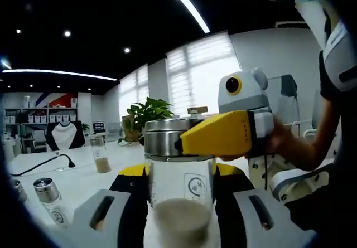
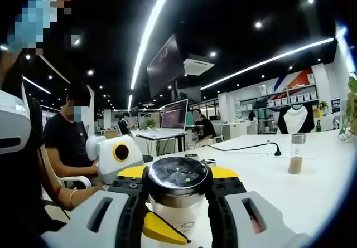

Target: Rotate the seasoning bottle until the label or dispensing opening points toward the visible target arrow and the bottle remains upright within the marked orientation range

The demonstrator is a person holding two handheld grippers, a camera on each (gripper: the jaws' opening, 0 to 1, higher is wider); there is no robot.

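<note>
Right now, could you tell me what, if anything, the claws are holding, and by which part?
The bottle: left claw grips its glass body, right claw grips it by the metal cap.

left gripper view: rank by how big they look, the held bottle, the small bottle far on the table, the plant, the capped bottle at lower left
1. held bottle, though nearness to the camera inflates it
2. plant
3. capped bottle and far bottle look about alike, so I won't rank them
</note>
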